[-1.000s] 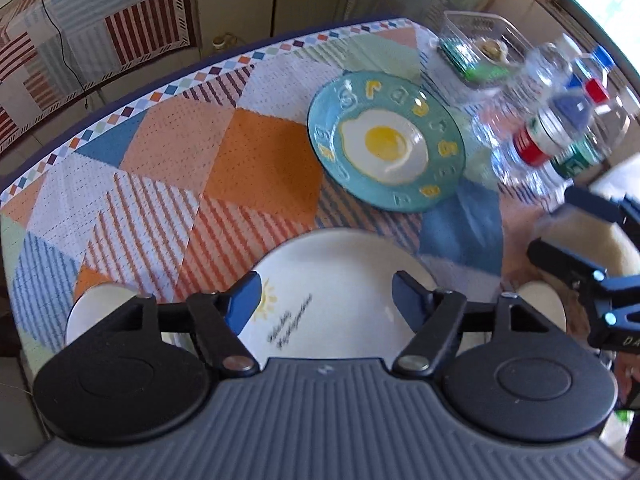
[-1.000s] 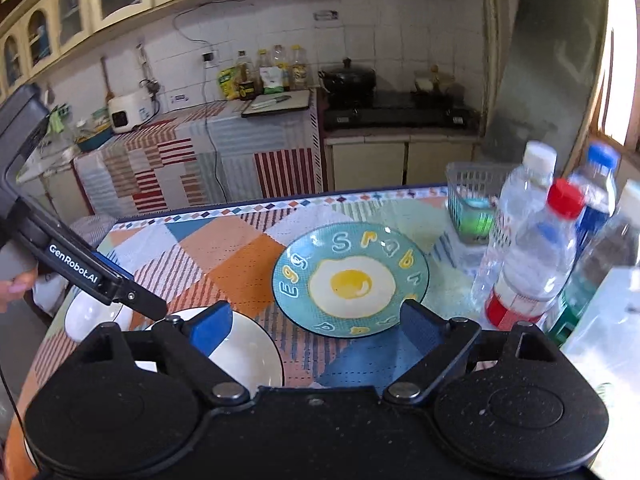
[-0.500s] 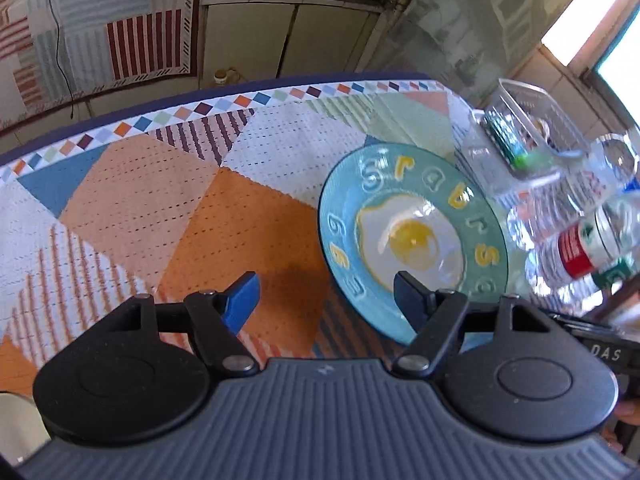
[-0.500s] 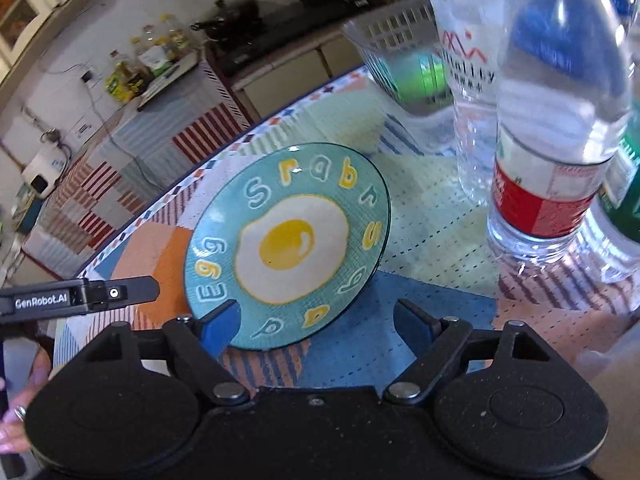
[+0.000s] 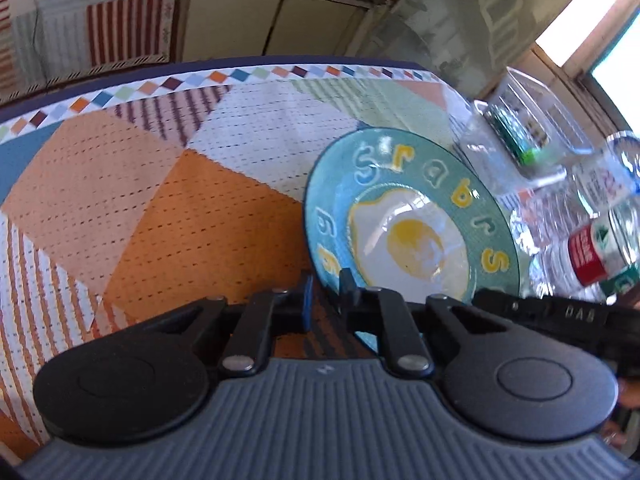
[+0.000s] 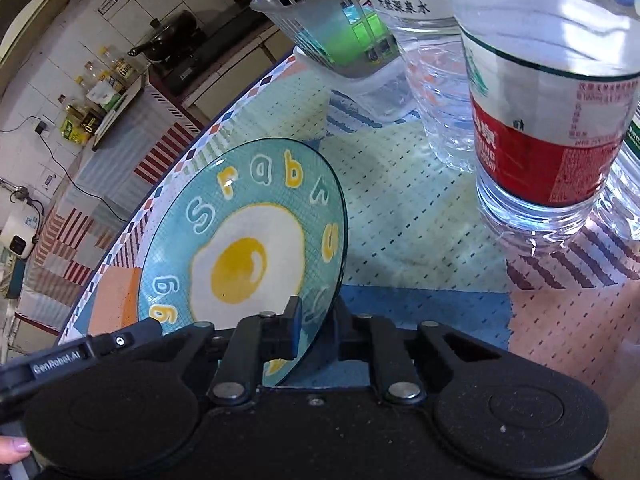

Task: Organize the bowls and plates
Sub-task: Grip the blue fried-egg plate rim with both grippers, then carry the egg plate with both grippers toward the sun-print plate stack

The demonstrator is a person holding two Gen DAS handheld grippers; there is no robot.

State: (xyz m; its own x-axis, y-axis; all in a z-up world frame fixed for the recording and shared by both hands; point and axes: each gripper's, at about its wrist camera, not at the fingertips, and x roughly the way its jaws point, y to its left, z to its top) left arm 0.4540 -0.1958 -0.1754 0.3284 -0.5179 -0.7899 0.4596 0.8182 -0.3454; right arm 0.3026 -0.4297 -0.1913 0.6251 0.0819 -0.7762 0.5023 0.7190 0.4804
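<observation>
Both grippers pinch the plate [image 6: 248, 248]: left gripper [image 5: 324, 300] on its near-left rim, right gripper [image 6: 316, 328], fingers closing, on its near-right rim.

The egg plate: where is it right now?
The egg plate sits on the patchwork tablecloth, water bottles on its right in both wrist views; the right gripper is closing on its near rim.

Teal plate [image 6: 256, 240] – fried-egg picture, letters round its rim – near edge lifted off the tablecloth
</observation>
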